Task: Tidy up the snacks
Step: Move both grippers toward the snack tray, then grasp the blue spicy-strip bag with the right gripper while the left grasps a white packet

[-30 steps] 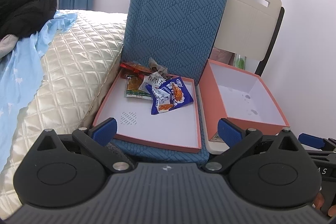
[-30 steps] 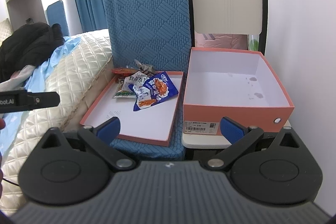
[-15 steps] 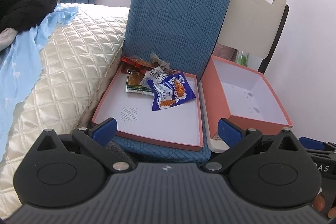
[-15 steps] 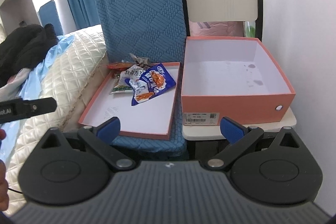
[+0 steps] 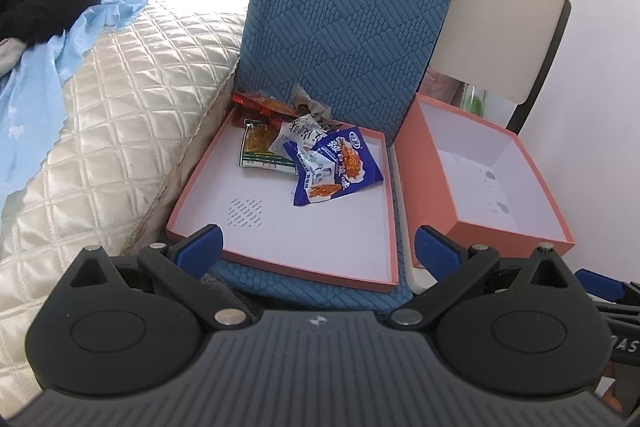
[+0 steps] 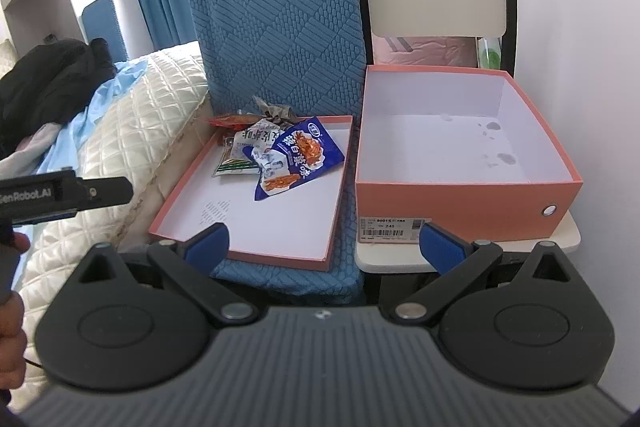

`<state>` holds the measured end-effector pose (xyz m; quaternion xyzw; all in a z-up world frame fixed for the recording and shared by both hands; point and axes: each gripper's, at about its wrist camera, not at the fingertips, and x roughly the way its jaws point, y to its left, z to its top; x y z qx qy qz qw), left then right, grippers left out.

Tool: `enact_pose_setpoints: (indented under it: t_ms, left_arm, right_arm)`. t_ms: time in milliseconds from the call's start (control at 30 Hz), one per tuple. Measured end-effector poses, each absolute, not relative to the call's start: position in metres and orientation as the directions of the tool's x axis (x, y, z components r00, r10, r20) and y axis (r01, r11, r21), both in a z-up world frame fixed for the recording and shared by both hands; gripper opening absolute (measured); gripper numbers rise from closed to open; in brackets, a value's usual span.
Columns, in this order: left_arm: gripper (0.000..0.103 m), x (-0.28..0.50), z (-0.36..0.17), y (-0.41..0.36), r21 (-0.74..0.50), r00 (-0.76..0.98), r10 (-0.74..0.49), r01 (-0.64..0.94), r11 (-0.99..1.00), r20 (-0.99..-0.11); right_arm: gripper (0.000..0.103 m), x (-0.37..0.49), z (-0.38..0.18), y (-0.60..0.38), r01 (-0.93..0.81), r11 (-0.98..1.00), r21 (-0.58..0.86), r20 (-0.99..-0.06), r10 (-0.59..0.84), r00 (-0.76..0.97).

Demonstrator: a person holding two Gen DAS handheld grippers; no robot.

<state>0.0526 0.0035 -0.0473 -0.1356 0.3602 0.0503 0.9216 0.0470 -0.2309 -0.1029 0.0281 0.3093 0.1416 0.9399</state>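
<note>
Snacks (image 5: 308,155) lie bunched in the far part of the lid (image 5: 280,227), ahead of the left gripper (image 5: 318,247) and a touch left of its midline; from the right gripper (image 6: 324,241) the same pile (image 6: 276,155) sits ahead and off to the left, with the box (image 6: 460,151) ahead and to the right. Both grippers hang short of the lid's near rim, pads spread wide, nothing between them.

Topmost is the blue packet (image 5: 340,167), nearest of the pile to either gripper; its long axis runs on a slant, near-left to far-right as the left gripper sees it, so a straight-ahead closing would catch it across the width only with some turn of the wrist; a white wrapper (image 5: 300,137) and a green-edged sachet (image 5: 258,151) lie partly under it and further left, a red packet (image 5: 260,105) at the far rim against the chair back (image 5: 352,19).

The box stands just beside the lid on the right, its floor bare but for a few dark marks, apart from the snacks. By my reckoning the left gripper is the one squared up to the pile, while the right is better lined on the box; so the likely move is a forward reach by the left to the blue packet, then a carry rightward over the lid's rim; none of it is begun.
</note>
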Motion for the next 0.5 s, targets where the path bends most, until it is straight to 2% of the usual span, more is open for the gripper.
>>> enact_pose_setpoints:
  t_ms: [133,500]
  left_arm:
    - [0.103,0.07,-0.054,0.004,-0.192,0.731,0.005,-0.186,0.963,-0.683]
    - [0.103,0.121,-0.077,0.012,-0.201,0.706,-0.004,-0.195,0.96,-0.708]
  right_arm:
    - [0.101,0.056,-0.108,-0.233,-0.261,0.949,0.179,-0.567,0.316,0.761]
    - [0.099,0.091,-0.12,-0.211,-0.335,0.929,0.16,-0.592,0.361,0.72]
